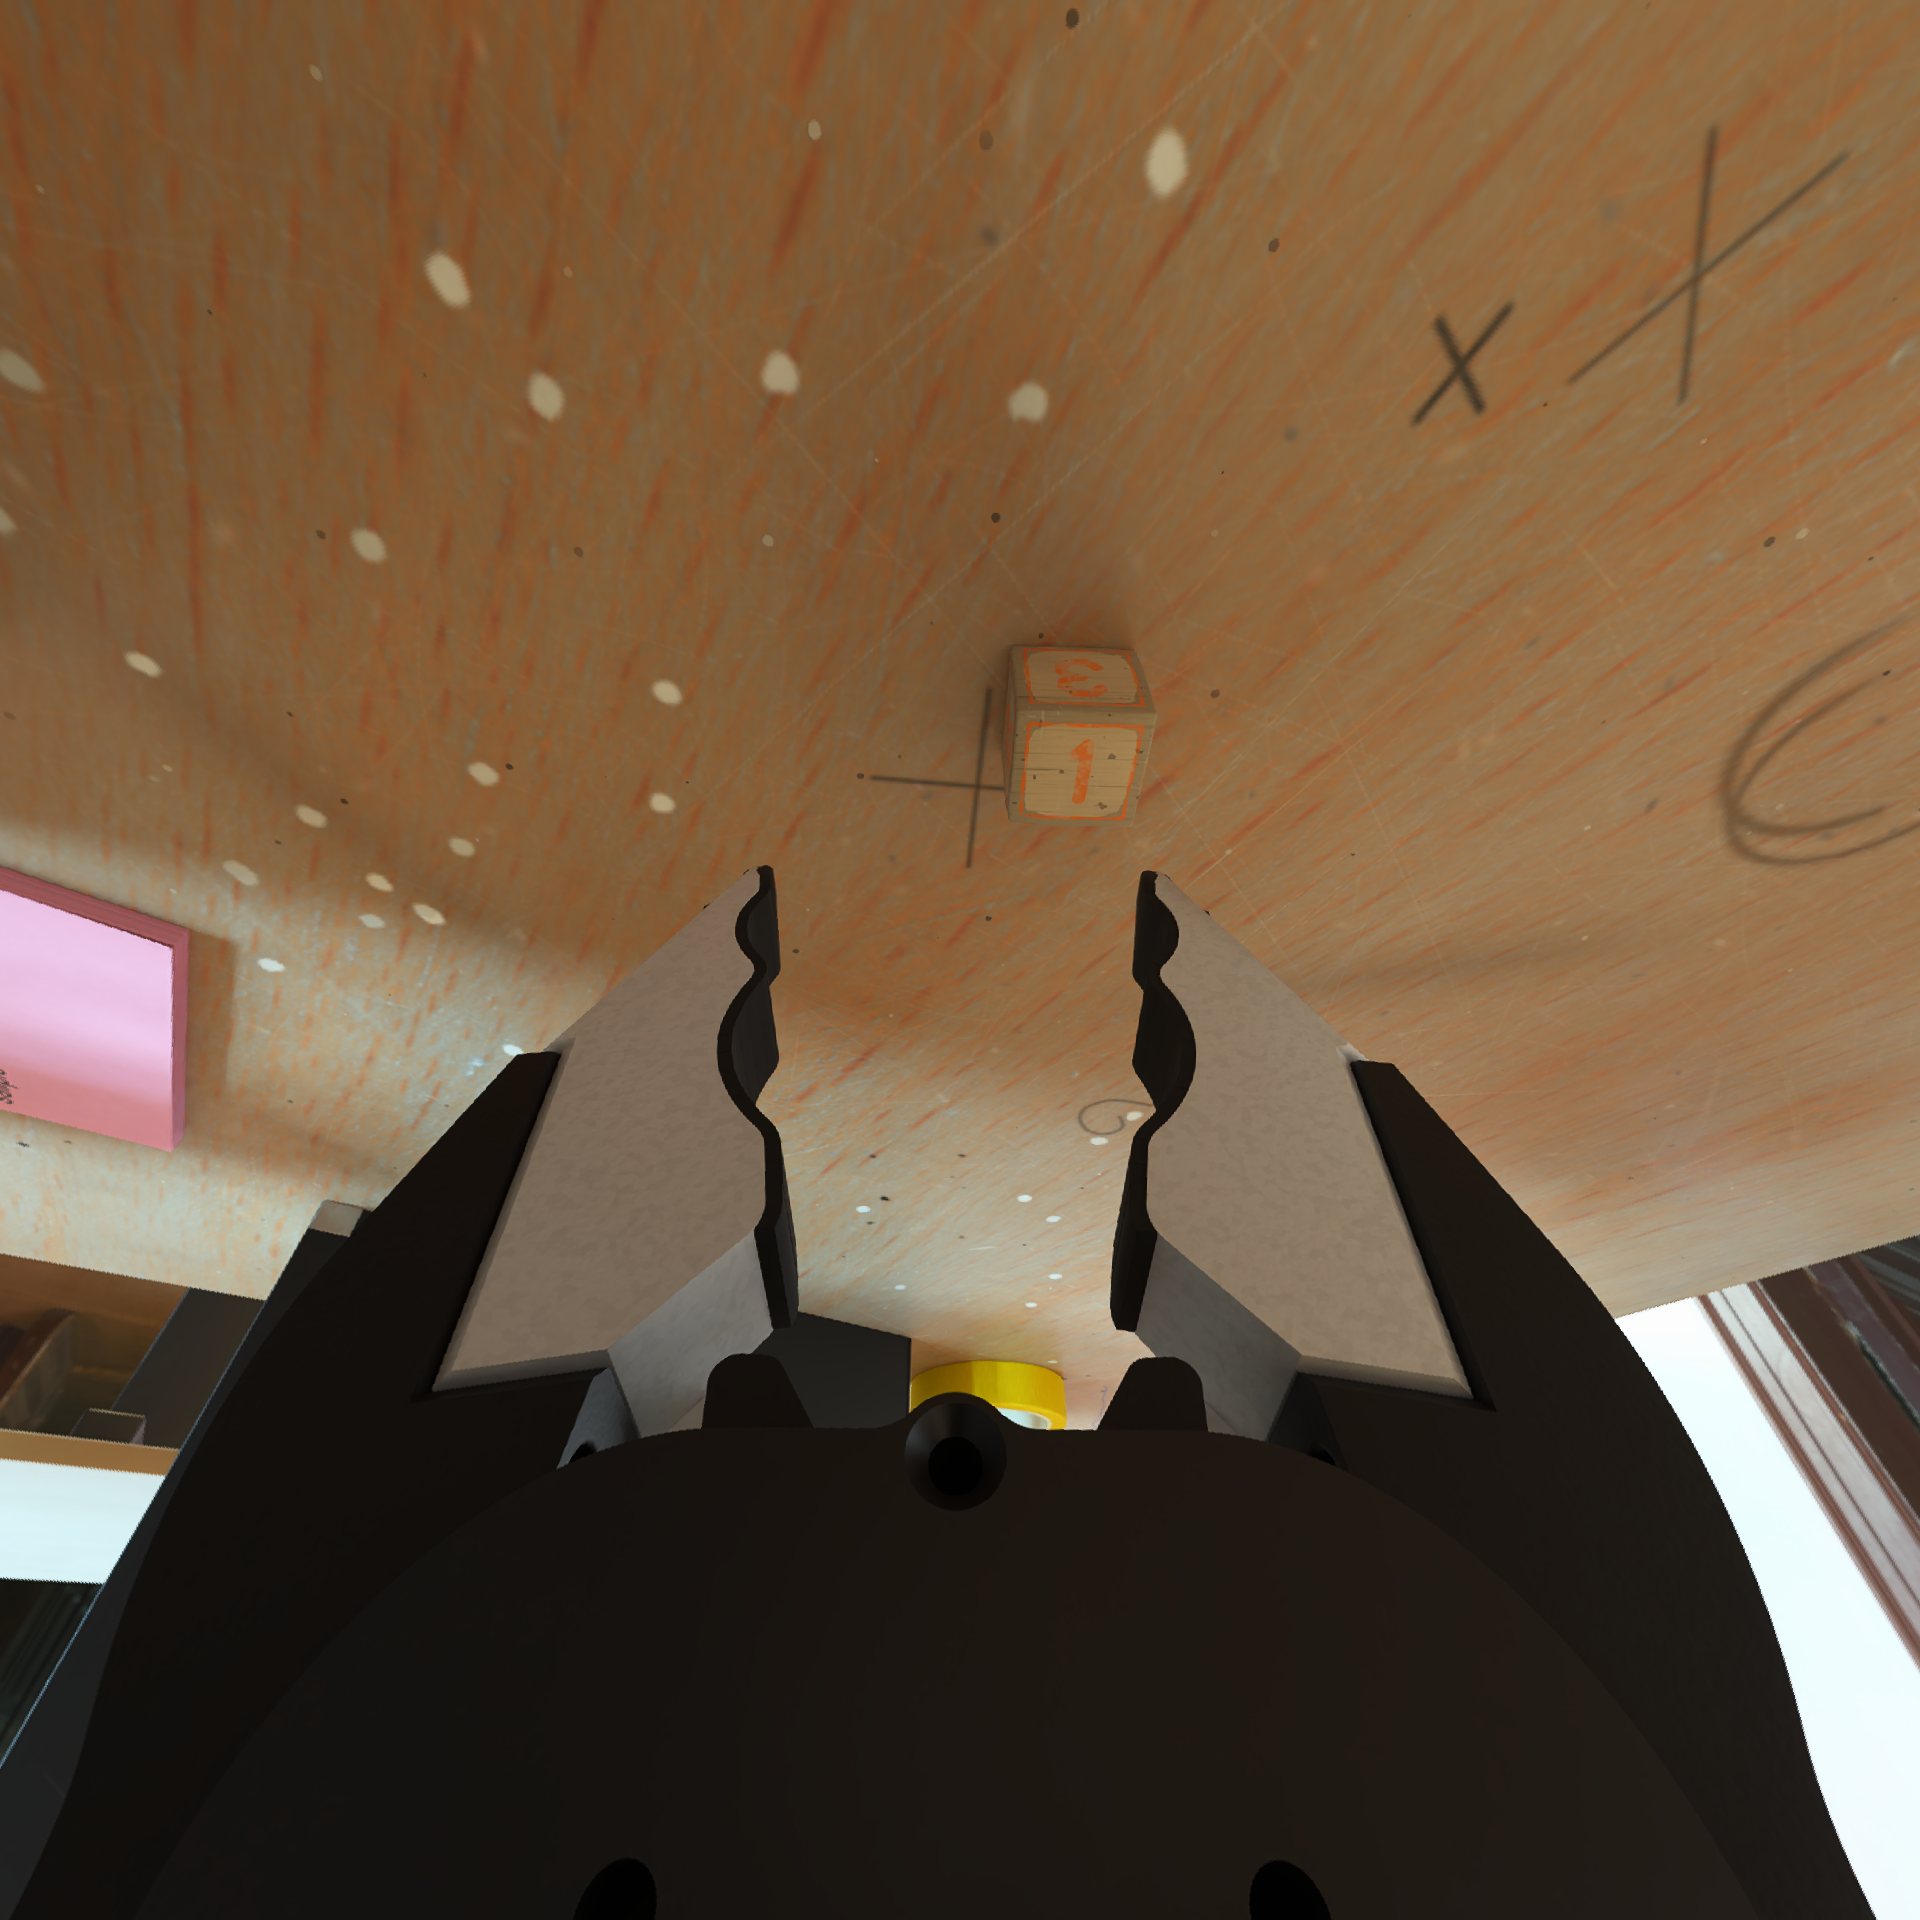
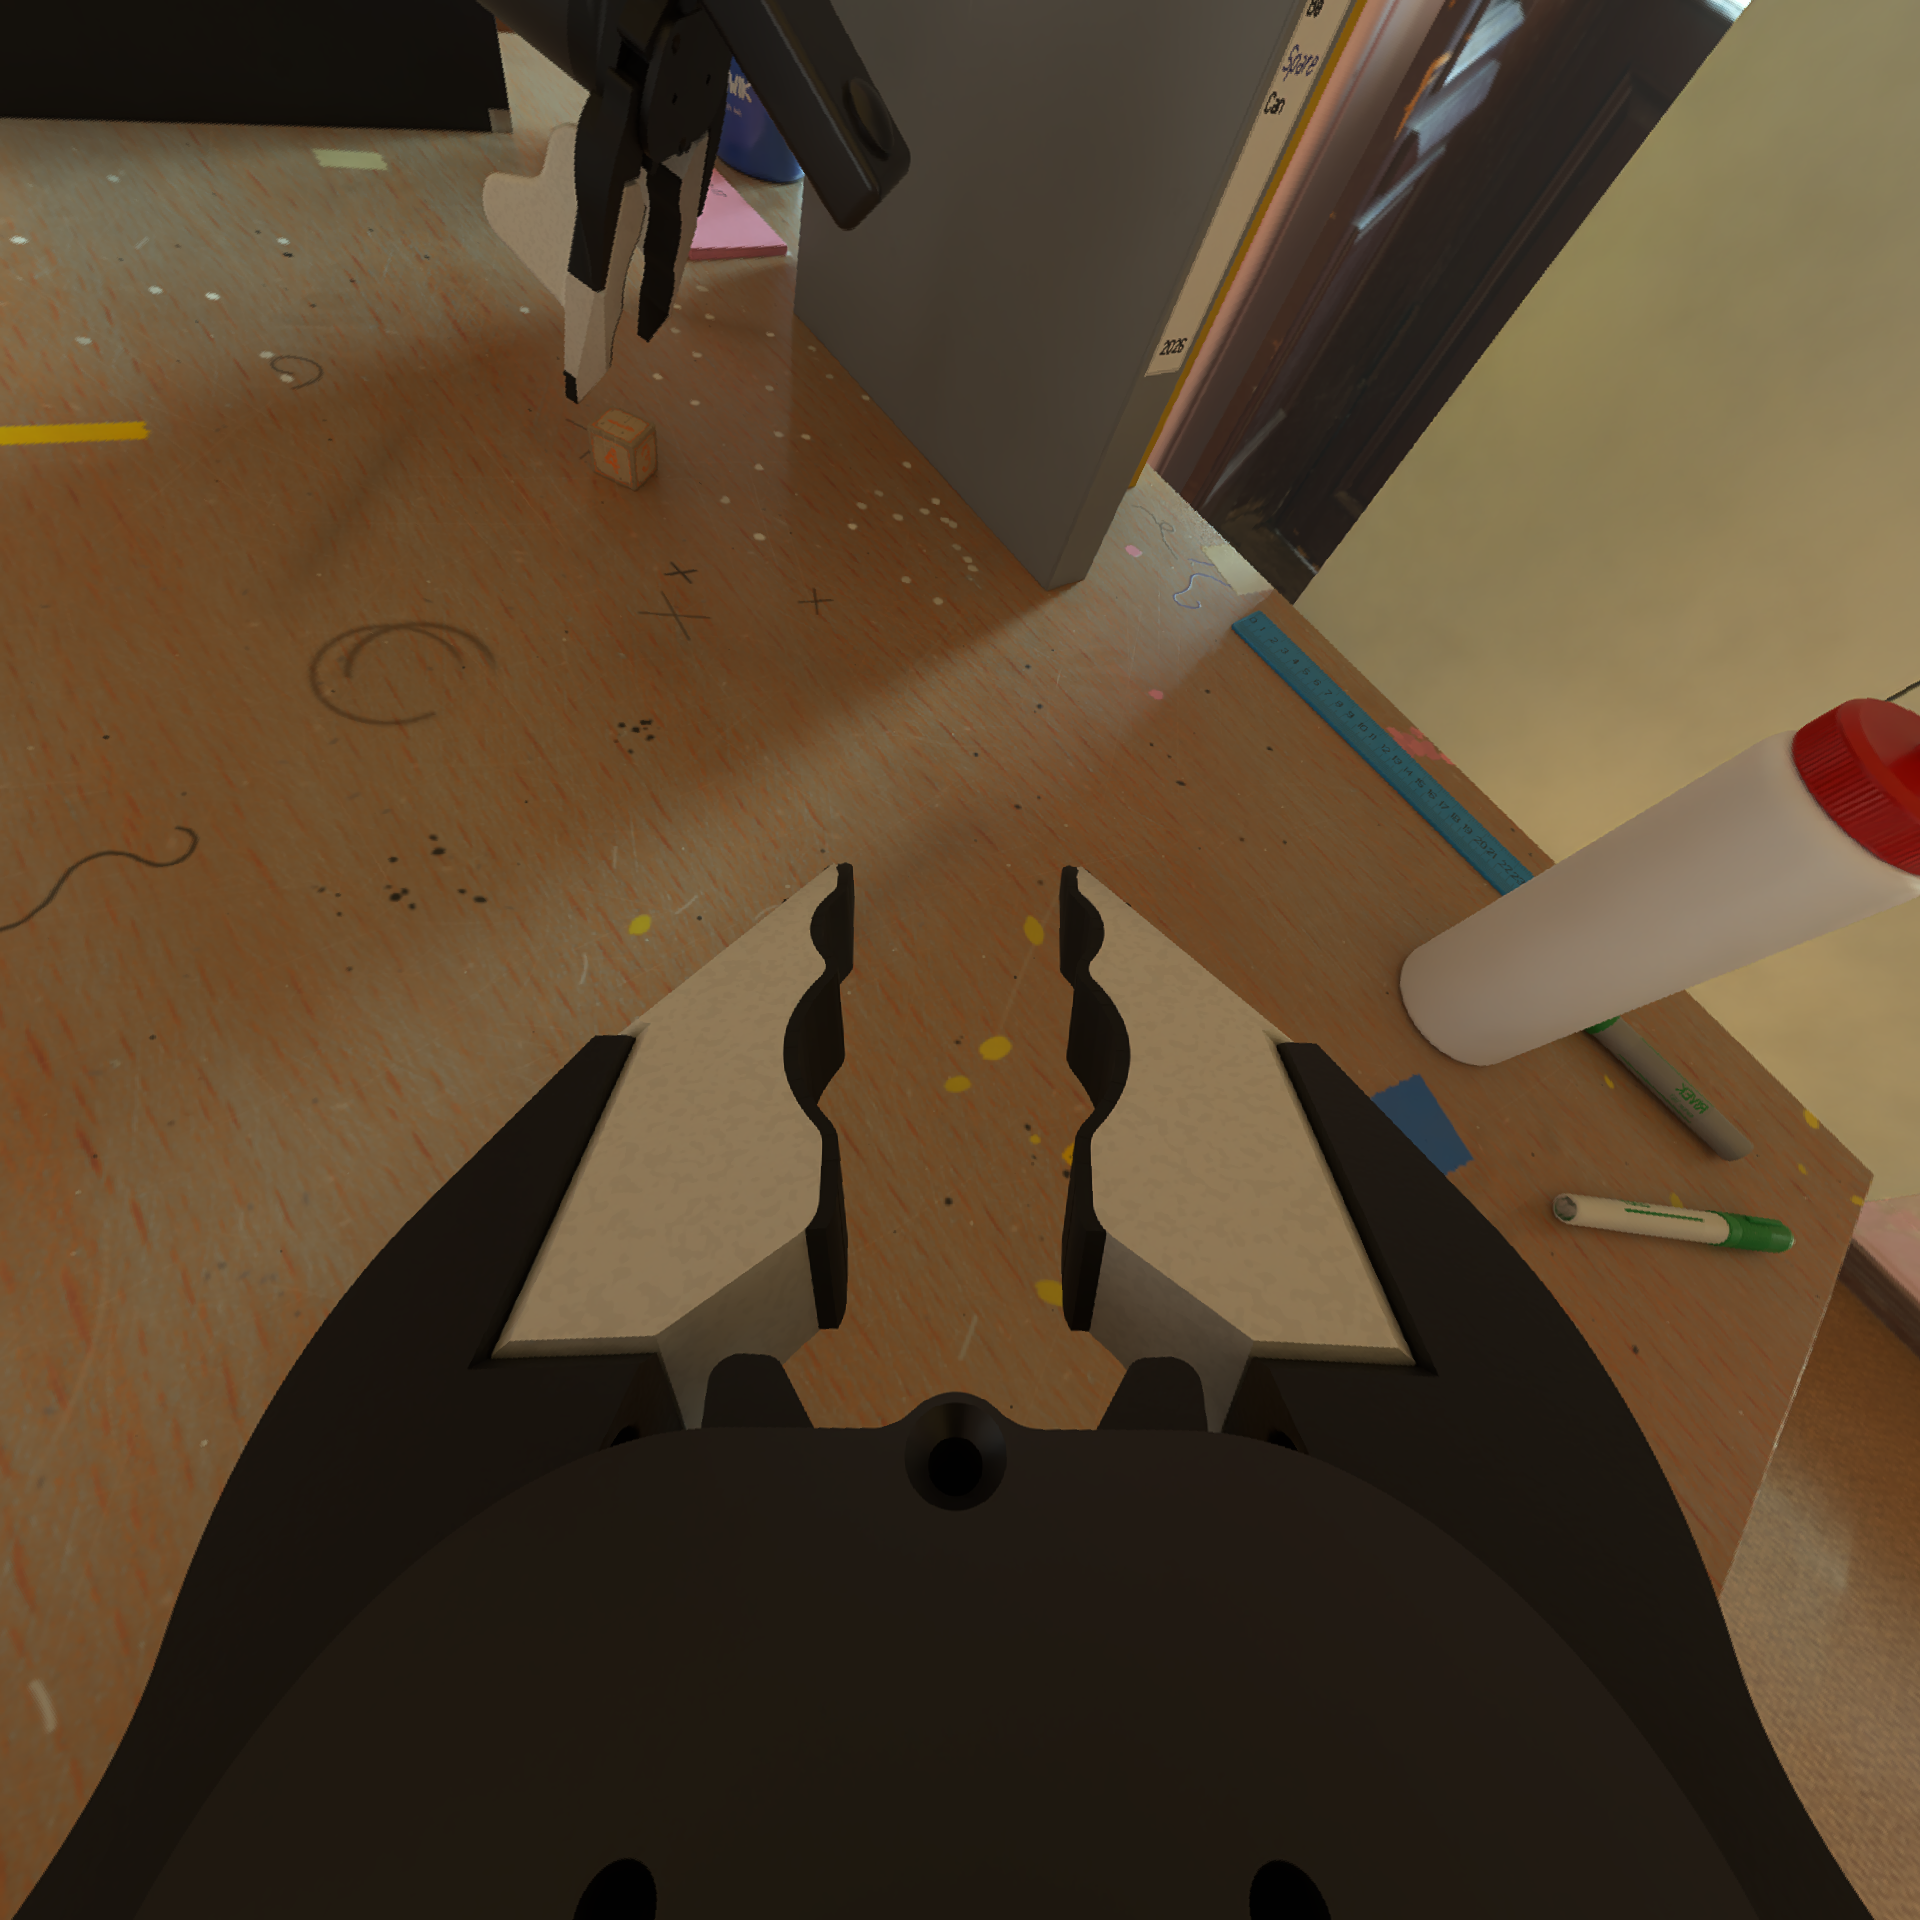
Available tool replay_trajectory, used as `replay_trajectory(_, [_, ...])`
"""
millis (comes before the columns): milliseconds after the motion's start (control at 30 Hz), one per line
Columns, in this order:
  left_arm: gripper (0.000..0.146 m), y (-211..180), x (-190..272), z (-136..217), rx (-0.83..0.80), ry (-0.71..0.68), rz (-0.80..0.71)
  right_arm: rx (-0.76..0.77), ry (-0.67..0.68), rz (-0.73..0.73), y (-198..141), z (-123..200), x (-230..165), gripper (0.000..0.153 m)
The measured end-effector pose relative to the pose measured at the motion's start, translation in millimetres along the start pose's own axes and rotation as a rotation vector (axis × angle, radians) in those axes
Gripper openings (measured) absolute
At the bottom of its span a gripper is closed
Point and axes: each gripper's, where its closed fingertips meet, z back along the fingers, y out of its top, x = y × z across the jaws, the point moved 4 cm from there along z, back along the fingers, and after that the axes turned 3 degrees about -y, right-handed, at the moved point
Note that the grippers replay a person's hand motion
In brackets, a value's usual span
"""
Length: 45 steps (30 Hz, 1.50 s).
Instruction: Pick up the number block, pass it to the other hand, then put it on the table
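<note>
1. A pink notepad point(image 1: 88, 1013) lay at the left on the table point(image 1: 623, 520).
2. The left gripper point(image 1: 954, 875) hung spread wide and empty, just above the number block point(image 1: 1077, 736), which sat on the wood by a pencilled cross.
3. The right gripper point(image 2: 953, 868), well apart, was parted and held nothing; a white bottle point(image 2: 1621, 904) stood beside it.

A workshop or craft bench.
The paint-flecked, pencil-marked wooden surface point(image 2: 312, 1039) carries a glue bottle point(image 2: 1621, 894), markers point(image 2: 1673, 1221) and a ruler point(image 2: 1382, 748).
</note>
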Motion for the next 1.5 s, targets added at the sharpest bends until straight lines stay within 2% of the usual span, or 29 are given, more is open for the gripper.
replay_trajectory(267, [0.072, 2, 5, -5, -0.055, -0.021, 0.042, 0.010, -0.010, 0.006, 3, 4, 0, 0.039])
replay_trajectory(500, [0.073, 9, 23, 3, 0.038, -0.173, 0.031, 0.018, -0.014, 0.008, 4, 6, 0, 0.039])
replay_trajectory(667, [0.073, 11, 16, 5, 0.028, -0.063, 0.016, 0.018, -0.010, 0.012, 5, 6, -1, 0.039])
replay_trajectory(1000, [0.072, 12, 19, -12, -0.013, -0.068, -0.003, 0.020, -0.013, 0.015, 5, 7, -2, 0.039])
replay_trajectory(1100, [0.060, 12, 19, -18, -0.026, -0.050, -0.014, 0.022, -0.010, 0.016, 5, 7, -2, 0.039])
replay_trajectory(1233, [0.027, 15, 19, -19, 0.002, -0.038, -0.031, 0.020, -0.007, 0.018, 5, 6, -3, 0.043])
replay_trajectory(1400, [0.026, 18, 19, -17, 0.054, -0.015, -0.055, 0.019, -0.005, 0.020, 5, 5, -4, 0.059])
replay_trajectory(1500, [0.026, 16, 24, -6, 0.102, -0.038, -0.084, 0.012, 0.004, 0.022, 4, 4, -6, 0.059])
